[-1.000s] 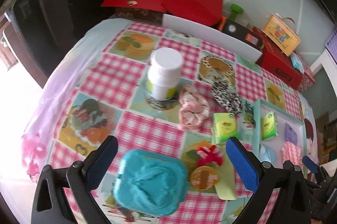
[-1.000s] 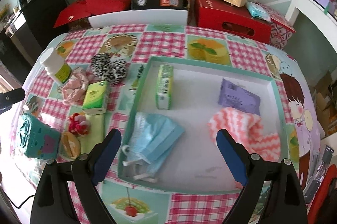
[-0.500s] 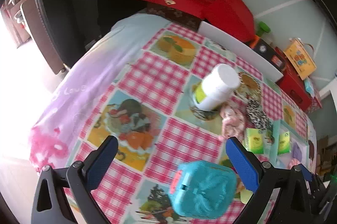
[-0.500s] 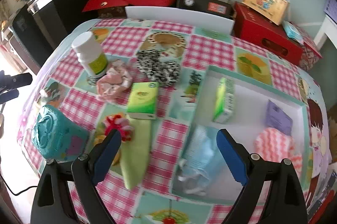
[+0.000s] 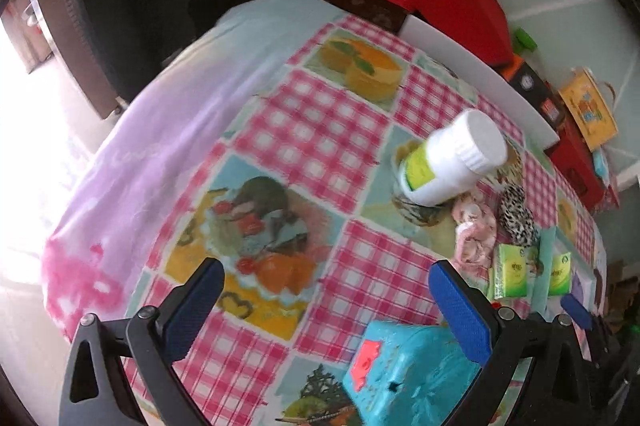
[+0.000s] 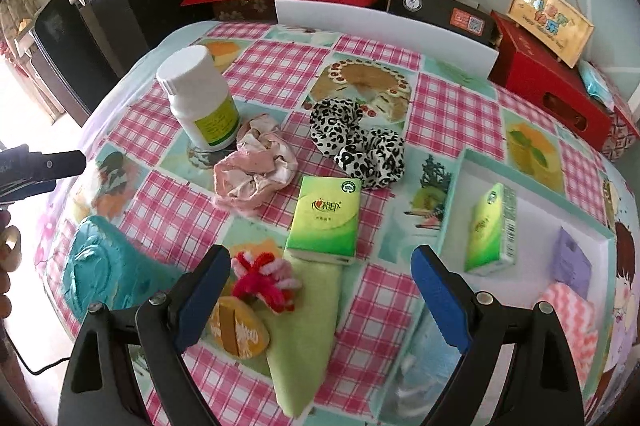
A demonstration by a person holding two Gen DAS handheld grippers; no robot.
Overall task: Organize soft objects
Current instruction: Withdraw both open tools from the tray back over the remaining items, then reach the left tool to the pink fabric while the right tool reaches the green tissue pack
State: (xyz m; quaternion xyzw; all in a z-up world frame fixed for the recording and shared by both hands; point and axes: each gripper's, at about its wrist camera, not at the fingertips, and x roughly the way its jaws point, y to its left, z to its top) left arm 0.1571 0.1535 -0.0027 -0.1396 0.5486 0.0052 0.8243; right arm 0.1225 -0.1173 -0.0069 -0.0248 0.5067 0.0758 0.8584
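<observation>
Both wrist views look steeply down at table; shared: white bottle (image 5: 452,162) (image 6: 200,98), tissue pack (image 5: 510,270) (image 6: 326,222)

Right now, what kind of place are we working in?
Probably a room in a home: a table with a checked picture tablecloth, red gift boxes along the wall, and a black fridge nearby.
</observation>
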